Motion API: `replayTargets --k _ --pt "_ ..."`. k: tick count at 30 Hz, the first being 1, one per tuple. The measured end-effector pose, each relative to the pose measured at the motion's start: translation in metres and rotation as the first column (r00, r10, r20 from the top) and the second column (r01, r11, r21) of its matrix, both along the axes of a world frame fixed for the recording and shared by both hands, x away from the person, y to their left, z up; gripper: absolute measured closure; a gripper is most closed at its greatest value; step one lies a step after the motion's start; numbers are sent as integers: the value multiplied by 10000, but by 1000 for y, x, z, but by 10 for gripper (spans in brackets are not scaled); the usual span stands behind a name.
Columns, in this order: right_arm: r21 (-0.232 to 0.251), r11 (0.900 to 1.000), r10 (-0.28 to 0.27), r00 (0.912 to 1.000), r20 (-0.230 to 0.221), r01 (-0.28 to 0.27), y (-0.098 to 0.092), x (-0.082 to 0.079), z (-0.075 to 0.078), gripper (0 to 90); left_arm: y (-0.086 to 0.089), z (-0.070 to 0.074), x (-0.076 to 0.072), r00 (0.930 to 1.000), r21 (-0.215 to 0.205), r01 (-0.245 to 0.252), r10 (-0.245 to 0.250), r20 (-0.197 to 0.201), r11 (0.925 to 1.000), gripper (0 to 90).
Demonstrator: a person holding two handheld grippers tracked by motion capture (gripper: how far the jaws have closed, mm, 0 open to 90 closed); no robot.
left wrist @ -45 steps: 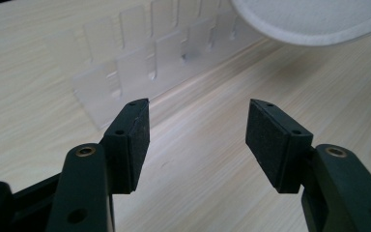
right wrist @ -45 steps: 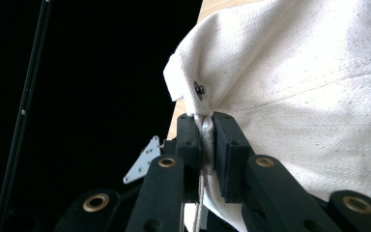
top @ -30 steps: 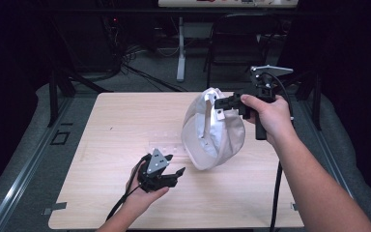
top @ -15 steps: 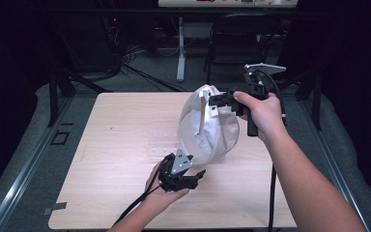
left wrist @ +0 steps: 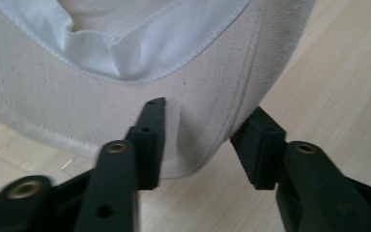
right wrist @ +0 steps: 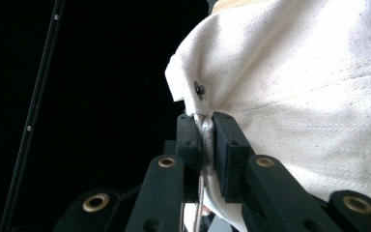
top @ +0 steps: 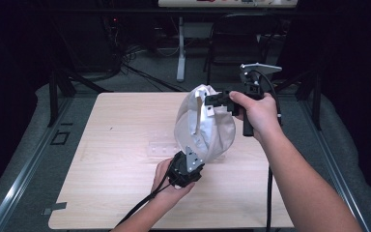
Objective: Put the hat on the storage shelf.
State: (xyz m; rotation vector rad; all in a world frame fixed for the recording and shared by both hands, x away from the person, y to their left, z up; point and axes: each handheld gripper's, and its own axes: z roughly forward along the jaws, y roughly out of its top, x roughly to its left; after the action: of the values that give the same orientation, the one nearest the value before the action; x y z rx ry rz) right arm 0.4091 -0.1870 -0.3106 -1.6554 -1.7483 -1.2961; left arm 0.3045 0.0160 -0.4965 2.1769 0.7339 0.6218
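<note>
White cloth cap (top: 204, 126) hangs above tabletop (top: 116, 145), pinched in closed right tongs (right wrist: 206, 145). Left tongs (left wrist: 205, 140) open around its lower edge. Likely light, floppy; stitched rim should grip best.

I count one white fabric bag (top: 204, 126), one clear plastic piece (top: 160, 148), one bench (top: 111, 145), and two hand-held grippers.

matt woven cloth bag (top: 204, 126) over pale wood-grain table (top: 111, 145).
</note>
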Motion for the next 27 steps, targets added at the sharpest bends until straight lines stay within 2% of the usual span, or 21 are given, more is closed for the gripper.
replayTargets --k 1,6,13,16,19,20,22,27 --pt "0 10000 0 10000 0 0 0 0 0 820 0 0 0 10000 0 0 0 0 10000 645" --pt "18 10000 -10 10000 73 10 -2 -1 1 820 9 4 2 9998 135 15 -18 202 9999 734" --pt "30 10000 -34 9999 166 33 -1 -2 5 819 25 11 6 9995 -159 68 -63 307 9999 794" --pt "74 10000 -32 9997 248 30 1 -3 7 819 31 14 10 9998 -486 80 -72 170 9988 804" --pt "79 10000 -14 9996 299 12 4 -3 8 819 40 19 19 9997 -1183 170 -190 -154 9928 809" --pt "60 10000 32 9995 326 -34 5 -3 8 819 40 19 19 9997 -1183 170 -190 -154 9928 809" --pt "70 10000 29 9994 355 -32 7 -3 9 819 49 21 27 9988 -1765 220 -293 -390 9840 809" --pt "70 9999 113 9993 367 -116 9 -2 8 819 58 25 38 9972 -2224 352 -488 -560 9743 810"
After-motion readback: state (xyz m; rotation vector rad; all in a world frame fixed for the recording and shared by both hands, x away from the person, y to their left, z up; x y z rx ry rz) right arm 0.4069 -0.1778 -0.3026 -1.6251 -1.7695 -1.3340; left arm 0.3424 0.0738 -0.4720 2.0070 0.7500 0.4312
